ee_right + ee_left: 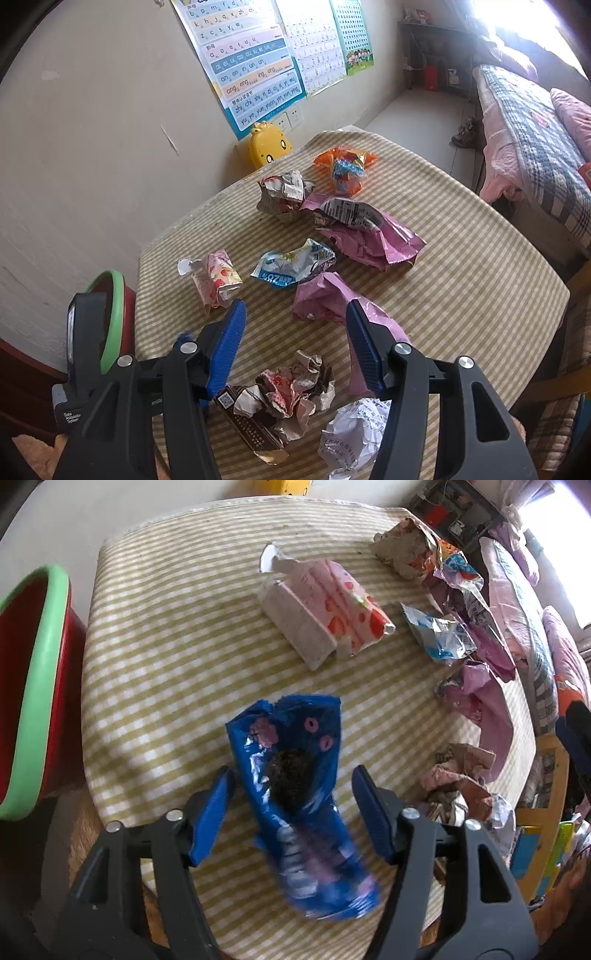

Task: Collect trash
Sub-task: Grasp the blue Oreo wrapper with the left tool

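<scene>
A blue snack wrapper (pixel 295 794) with pink rings printed on it lies on the striped tablecloth (pixel 166 627). My left gripper (pixel 293 771) points down over it, with one blue finger on each side and a gap between each pad and the wrapper. My right gripper (pixel 295 306) is open above a crumpled brown and red wrapper (pixel 291 391), which it does not touch. A crumpled white paper (pixel 354 432) lies just right of that wrapper. A red bin with a green rim (pixel 48 664) stands at the table's left edge.
More trash is spread across the table: a pink strawberry carton (pixel 325 609), a blue and white wrapper (pixel 295 266), pink bags (pixel 369 236), a grey paper wad (pixel 284 195) and an orange wrapper (pixel 343 166). A bed (pixel 535 147) stands to the right.
</scene>
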`<state>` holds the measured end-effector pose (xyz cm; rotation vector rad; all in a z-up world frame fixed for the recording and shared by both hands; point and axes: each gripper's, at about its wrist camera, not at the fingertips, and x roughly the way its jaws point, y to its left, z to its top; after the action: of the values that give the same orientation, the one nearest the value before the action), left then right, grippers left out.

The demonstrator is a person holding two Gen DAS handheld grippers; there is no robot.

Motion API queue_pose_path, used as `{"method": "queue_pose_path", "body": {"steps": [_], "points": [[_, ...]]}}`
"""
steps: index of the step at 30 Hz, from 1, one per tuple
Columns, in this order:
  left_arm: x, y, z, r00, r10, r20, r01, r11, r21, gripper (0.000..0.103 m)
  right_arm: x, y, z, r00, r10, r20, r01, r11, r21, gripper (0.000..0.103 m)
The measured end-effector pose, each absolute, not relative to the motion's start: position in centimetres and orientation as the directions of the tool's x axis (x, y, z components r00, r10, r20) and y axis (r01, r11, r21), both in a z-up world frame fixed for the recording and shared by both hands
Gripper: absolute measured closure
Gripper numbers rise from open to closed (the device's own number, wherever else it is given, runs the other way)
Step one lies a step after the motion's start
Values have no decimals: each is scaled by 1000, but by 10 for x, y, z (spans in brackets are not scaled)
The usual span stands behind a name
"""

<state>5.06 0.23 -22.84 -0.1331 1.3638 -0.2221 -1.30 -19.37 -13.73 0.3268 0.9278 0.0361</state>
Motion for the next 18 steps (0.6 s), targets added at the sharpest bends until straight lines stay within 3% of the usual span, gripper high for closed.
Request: {"method": "queue_pose_path", "body": {"steps": [1, 2, 7, 18], "points": [[51, 1, -228, 192, -233, -953, 81, 972, -221, 62, -14, -194, -138, 602, 173, -779, 109, 950, 294, 49], [51, 0, -229, 192, -230, -954, 86, 972, -217, 62, -14, -195, -139, 602, 174, -779, 108, 949, 296, 49], [43, -7, -223, 206, -230, -951, 123, 970, -208, 85, -13, -195, -145, 592, 185, -784, 112, 945, 308, 49], [33, 10, -189, 310, -220, -925, 164, 971, -176, 90, 14, -178, -156, 541, 208, -815, 56, 958, 282, 49]]}}
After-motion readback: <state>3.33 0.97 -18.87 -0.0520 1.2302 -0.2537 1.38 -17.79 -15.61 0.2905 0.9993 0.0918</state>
